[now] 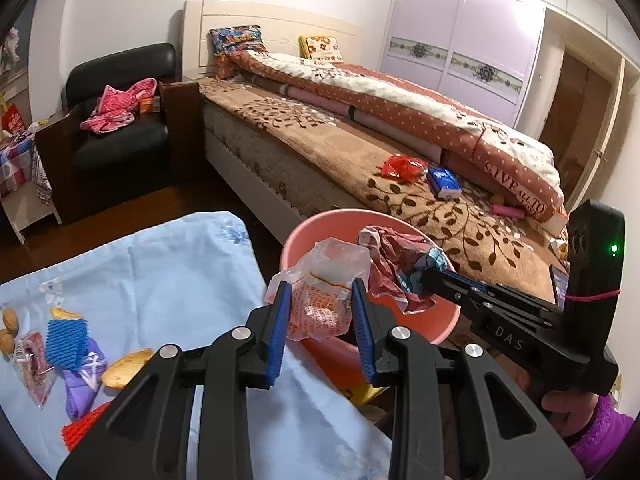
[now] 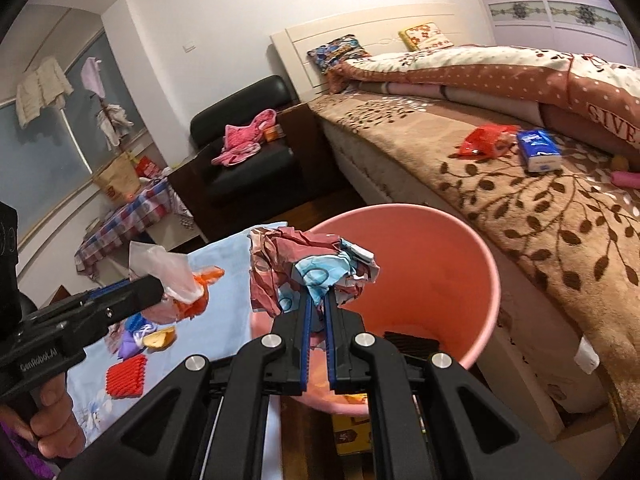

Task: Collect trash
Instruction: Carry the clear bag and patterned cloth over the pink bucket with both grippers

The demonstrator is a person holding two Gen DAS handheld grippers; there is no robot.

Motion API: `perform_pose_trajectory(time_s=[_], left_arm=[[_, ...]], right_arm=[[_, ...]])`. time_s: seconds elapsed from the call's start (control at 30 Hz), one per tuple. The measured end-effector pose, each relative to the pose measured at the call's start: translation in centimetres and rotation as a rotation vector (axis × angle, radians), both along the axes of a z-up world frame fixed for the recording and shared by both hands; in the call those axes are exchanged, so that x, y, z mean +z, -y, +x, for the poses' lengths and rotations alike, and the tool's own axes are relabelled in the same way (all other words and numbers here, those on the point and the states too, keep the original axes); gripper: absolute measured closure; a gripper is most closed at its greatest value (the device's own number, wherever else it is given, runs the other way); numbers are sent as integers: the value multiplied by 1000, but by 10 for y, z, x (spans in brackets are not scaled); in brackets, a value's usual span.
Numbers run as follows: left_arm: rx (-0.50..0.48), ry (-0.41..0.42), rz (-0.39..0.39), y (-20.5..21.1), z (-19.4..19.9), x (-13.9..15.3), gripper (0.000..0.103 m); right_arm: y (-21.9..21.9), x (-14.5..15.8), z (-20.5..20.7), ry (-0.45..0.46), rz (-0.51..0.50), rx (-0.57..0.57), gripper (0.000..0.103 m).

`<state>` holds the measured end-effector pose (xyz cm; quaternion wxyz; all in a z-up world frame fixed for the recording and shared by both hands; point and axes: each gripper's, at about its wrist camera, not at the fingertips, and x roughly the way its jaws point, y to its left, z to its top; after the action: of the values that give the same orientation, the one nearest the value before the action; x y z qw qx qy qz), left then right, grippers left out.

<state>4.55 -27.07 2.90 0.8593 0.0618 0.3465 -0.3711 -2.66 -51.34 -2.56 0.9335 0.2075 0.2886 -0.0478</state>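
A pink plastic bucket (image 1: pixel 444 322) (image 2: pixel 486 280) stands between the blue cloth and the bed. My left gripper (image 1: pixel 322 292) is shut on a clear plastic wrapper with orange print (image 1: pixel 324 292), held at the bucket's near rim; the wrapper also shows in the right wrist view (image 2: pixel 176 276). My right gripper (image 2: pixel 318 294) is shut on a crumpled red and blue wrapper (image 2: pixel 296 264), held over the bucket's left rim; it shows in the left wrist view (image 1: pixel 394 264) too. More trash lies on the blue cloth: a clear red packet (image 1: pixel 32 364), a purple wrapper (image 1: pixel 82 380) and peel pieces (image 1: pixel 126 368).
The blue cloth (image 1: pixel 168 280) covers a low surface at left, with blue (image 1: pixel 66 342) and red (image 2: pixel 125 376) knitted pads and walnuts (image 1: pixel 8 330). The bed (image 2: pixel 500 184) at right holds a red bag (image 1: pixel 402 168), a tissue pack (image 1: pixel 444 182) and a pink item (image 1: pixel 508 211). A black armchair (image 1: pixel 120 136) stands behind.
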Motion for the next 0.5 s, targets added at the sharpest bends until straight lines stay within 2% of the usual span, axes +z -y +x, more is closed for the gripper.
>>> perform_pose_trajectory(time_s=[0.5], left_arm=[[-40, -41, 80, 42, 1, -27, 73]], right_arm=[[25, -14, 3, -17, -3, -52, 97]])
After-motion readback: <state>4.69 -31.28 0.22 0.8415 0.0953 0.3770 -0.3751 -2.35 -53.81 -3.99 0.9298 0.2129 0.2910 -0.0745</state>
